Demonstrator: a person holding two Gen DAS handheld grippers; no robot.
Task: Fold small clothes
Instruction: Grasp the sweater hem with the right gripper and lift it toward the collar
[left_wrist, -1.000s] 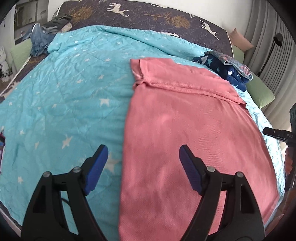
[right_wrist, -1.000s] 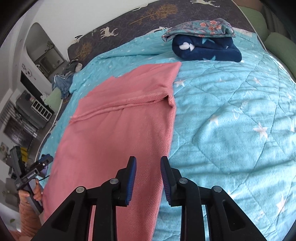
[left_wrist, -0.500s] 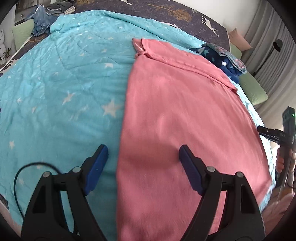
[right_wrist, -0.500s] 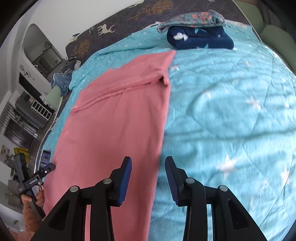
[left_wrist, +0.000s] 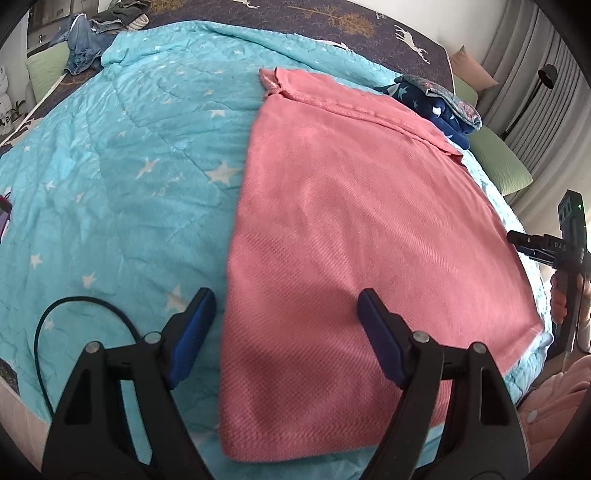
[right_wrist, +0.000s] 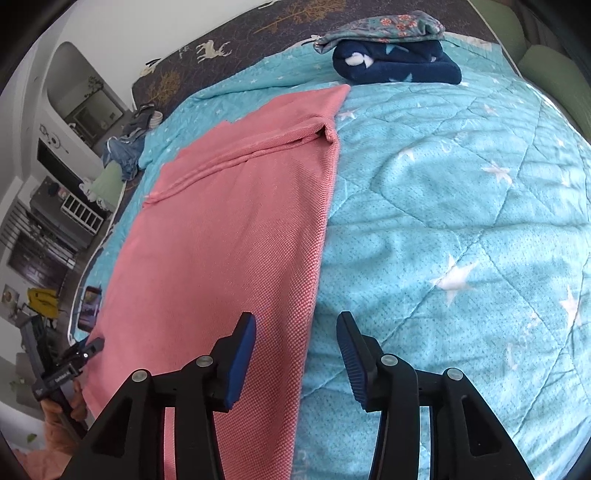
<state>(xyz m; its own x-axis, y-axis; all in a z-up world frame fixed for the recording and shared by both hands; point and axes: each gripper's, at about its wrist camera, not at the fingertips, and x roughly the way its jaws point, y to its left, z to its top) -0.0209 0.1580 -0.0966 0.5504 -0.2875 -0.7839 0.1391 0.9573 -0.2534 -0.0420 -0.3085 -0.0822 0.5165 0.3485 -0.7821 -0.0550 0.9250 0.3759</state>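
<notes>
Pink garment (left_wrist: 354, 229) lies flat on the turquoise quilt (left_wrist: 122, 155) of the bed, long axis near to far, folded band at the far end. Left tongs (left_wrist: 286, 325) wide, empty, straddling its near left edge. Right tongs (right_wrist: 297, 341) opening, empty, over its near right edge. Only the right view shows the whole folded navy stack (right_wrist: 397, 61); only the left shows a black cable (left_wrist: 74, 306).

A bed (left_wrist: 110, 155) with a turquoise star-print quilt holds a flat pink garment (left_wrist: 351, 229) and a folded clothes stack (right_wrist: 395, 59).
</notes>
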